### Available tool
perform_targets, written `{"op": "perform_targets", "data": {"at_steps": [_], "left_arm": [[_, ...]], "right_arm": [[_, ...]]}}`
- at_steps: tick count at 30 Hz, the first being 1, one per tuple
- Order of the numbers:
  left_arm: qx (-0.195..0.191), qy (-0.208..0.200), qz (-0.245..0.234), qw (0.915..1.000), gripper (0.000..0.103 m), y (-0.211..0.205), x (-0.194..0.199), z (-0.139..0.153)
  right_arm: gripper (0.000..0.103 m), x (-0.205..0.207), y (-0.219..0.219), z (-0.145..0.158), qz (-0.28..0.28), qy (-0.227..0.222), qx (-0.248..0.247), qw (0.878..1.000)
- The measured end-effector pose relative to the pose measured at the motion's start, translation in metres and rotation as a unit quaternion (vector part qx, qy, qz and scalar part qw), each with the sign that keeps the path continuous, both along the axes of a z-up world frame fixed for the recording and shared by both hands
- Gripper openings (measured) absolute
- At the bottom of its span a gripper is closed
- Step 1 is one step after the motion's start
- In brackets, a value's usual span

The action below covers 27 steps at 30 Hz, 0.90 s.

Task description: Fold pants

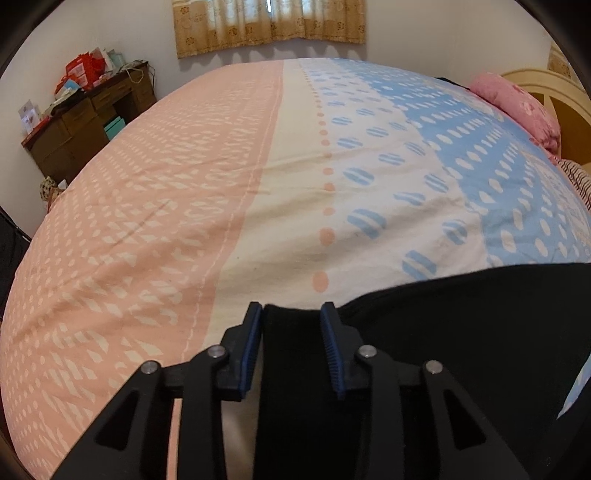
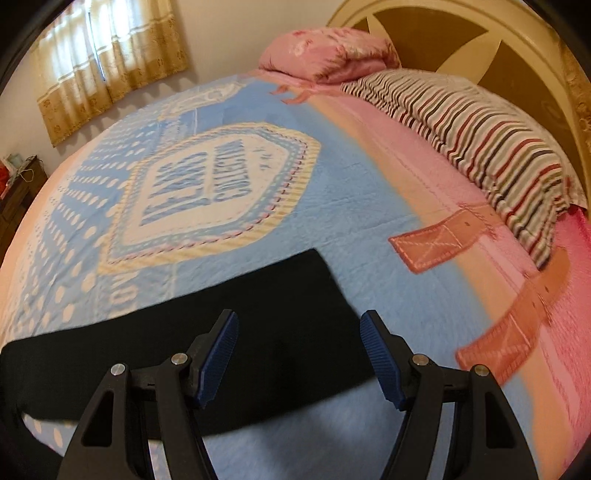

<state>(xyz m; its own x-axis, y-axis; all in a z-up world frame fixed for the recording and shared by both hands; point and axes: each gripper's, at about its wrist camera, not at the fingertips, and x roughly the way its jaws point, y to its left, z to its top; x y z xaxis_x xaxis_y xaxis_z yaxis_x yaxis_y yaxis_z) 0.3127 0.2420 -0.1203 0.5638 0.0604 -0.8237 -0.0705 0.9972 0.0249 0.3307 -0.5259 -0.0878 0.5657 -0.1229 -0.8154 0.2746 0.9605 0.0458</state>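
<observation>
Black pants [image 1: 461,314] lie flat on the patterned bedspread [image 1: 184,221]. In the left wrist view my left gripper [image 1: 291,314] is open, its blue pads either side of a strip of the pants' cloth that runs between the fingers. In the right wrist view the pants [image 2: 258,314] stretch from the left edge to an end near the middle of the bed. My right gripper [image 2: 299,325] is wide open just above that end, holding nothing.
A striped pillow [image 2: 480,147] and a pink pillow [image 2: 332,51] lie by the headboard [image 2: 517,55] at the right. A brown desk [image 1: 92,118] with clutter stands by the far left wall. Curtains [image 1: 269,26] hang behind the bed.
</observation>
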Motion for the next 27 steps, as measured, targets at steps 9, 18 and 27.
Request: {"op": "perform_targets", "data": {"at_steps": [9, 18, 27], "left_arm": [[0.028, 0.015, -0.018, 0.9993, 0.03, -0.006, 0.005, 0.0], [0.025, 0.007, -0.026, 0.9993, 0.013, -0.009, 0.006, 0.006], [-0.012, -0.094, -0.042, 0.9946, 0.012, -0.004, -0.036, 0.054]], "right_arm": [[0.07, 0.058, -0.031, -0.033, 0.012, 0.051, 0.026, 0.998], [0.01, 0.064, -0.014, -0.032, 0.058, 0.036, 0.014, 0.998], [0.007, -0.012, 0.0, 0.034, 0.09, -0.109, -0.003, 0.99]]}}
